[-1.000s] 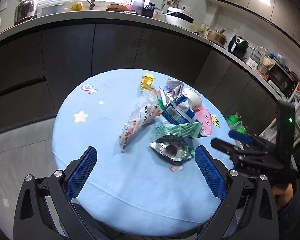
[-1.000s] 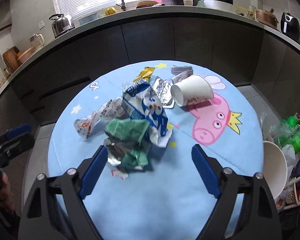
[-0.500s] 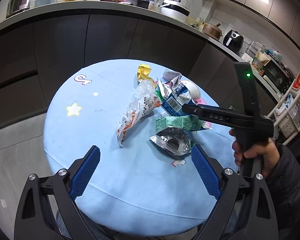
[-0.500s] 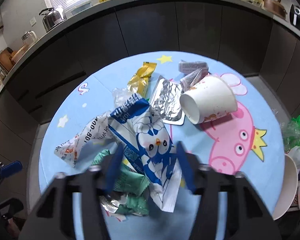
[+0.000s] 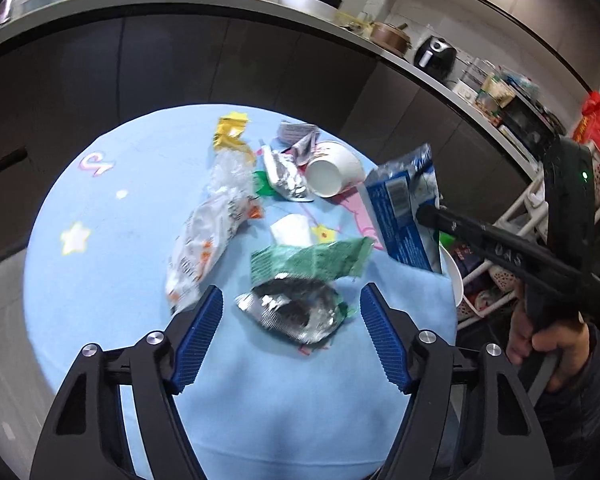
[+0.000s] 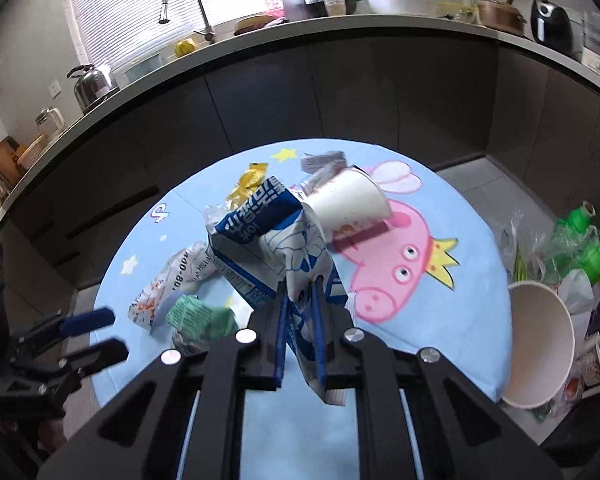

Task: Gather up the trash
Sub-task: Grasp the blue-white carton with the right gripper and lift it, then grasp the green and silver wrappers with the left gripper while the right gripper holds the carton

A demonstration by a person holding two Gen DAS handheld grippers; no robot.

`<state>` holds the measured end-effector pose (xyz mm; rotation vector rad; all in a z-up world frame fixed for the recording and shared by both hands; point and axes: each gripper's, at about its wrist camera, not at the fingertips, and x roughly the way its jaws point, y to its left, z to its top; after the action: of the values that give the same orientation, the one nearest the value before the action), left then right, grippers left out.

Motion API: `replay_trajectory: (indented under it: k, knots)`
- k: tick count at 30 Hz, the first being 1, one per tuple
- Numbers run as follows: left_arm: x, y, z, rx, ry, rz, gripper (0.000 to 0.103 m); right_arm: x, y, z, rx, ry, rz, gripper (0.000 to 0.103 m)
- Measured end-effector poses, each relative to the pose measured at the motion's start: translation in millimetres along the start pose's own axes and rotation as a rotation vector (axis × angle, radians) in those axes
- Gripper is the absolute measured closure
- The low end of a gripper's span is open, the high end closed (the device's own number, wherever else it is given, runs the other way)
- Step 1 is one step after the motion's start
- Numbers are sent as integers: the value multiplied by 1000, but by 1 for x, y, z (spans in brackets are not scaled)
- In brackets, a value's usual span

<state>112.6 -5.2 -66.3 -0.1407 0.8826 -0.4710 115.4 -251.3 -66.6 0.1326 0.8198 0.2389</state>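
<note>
Two grippers in view. R gripper [image 6: 300, 320]: pads pressed together on blue/white carton wrapper [image 6: 268, 240], which hangs lifted off the table, seen from L cam at table's right edge [image 5: 404, 208]. Person's R hand [image 5: 540, 340] wraps the handle, fingers curled. L gripper [image 5: 292, 336]: blue pads spread wide, nothing between them, low over near side of table, framing crumpled silver foil bag [image 5: 292, 312].

Containers:
- White paper cup [image 6: 348, 204], on its side on table, mouth toward the carton; inside looks bare.
- White paper bowl [image 6: 536, 340], off table's right edge, tilted, mouth facing table; no contents visible.
- Clear plastic bag [image 6: 540, 248] behind bowl w/ green bottles [image 6: 580, 236] in it.

Table [image 5: 100, 260]: round, light blue cloth w/ pink pig print [image 6: 400, 264].

Loose trash on table:
- Green wrapper [image 5: 312, 260], touching far edge of foil bag.
- White/orange printed wrapper [image 5: 208, 240], left of green one.
- Clear crinkled plastic [image 5: 232, 172], beyond it.
- Yellow wrapper [image 5: 230, 136], far side.
- Silver foil piece [image 5: 284, 172], just beside cup mouth.
- Grey paper scrap [image 5: 296, 136], behind cup.
- Small white scrap [image 5: 292, 230], mid-table.

Surrounds: dark cabinets, counter [image 6: 340, 28] w/ kettle [image 6: 94, 84], tap [image 6: 184, 4], air fryer [image 6: 548, 26]. Left view blurred.
</note>
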Motion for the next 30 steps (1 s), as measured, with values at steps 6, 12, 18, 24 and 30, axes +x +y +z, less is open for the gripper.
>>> replay_trajectory:
  k: [6,12,18,24,30]
  knots:
    - [36,-13,30,81,38,-18,26,-6,-14,-14,48,14,-1,90]
    - [68,-25,46,186,108,-104,9,-10,-20,-17,77,12,1,90]
    - [93,-30,34,255,174,-39,26,-10,-23,-20,97,19,1,90]
    - [92,-23,34,223,208,-35,77,-10,-21,-21,100,22,8,90]
    - [74,-24,33,195,190,-40,100,-17,-20,-22,97,7,17,90]
